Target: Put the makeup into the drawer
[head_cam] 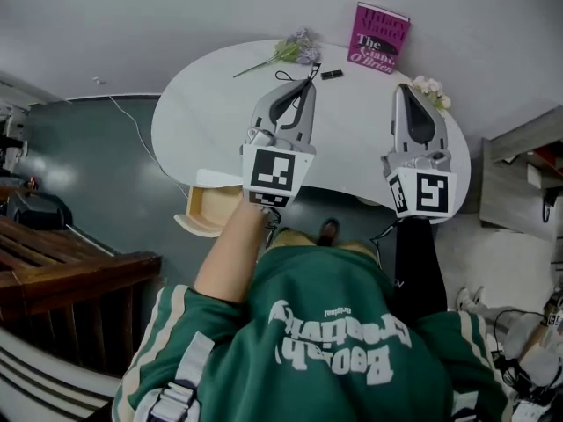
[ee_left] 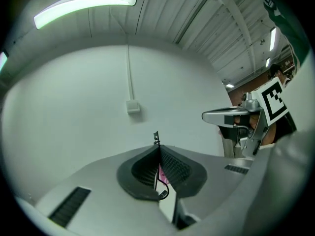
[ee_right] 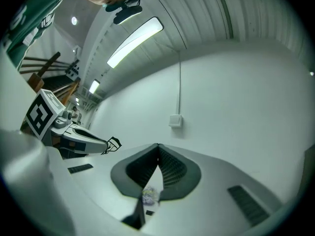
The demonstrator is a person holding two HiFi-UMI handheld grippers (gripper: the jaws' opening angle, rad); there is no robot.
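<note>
A thin black wire-shaped makeup piece (head_cam: 291, 78) is being pinched at the very tip of the left tool (head_cam: 303, 82). The jaws of this tool are being pressed together on it. In the left gripper view only a small black end of the piece (ee_left: 156, 136) is being shown, above the closed tips of the left tool (ee_left: 156, 144). In the right gripper view it (ee_right: 113, 143) is being seen as a small wire outline at the tip of the left tool (ee_right: 105, 144). Which kind of makeup it is cannot be told.

The piece is being carried above the far part of the white rounded worktop (head_cam: 202, 112), outside the drawer. A small black rectangular item (head_cam: 332, 75) is being seen on the worktop just beyond the left tool. The light wooden drawer (head_cam: 211, 211) is being seen pulled out under the near left edge of the worktop.

The right tool (head_cam: 403, 88) is being held beside the left one, apart from it. Its jaws (ee_right: 158, 145) are being pressed together with nothing gripped between them. A white flower (head_cam: 431, 89) is being seen near its tip, at the right edge of the worktop. A purple flower sprig (head_cam: 295, 51) is being seen at the far edge, and a pink book (head_cam: 378, 38) beyond it.
</note>
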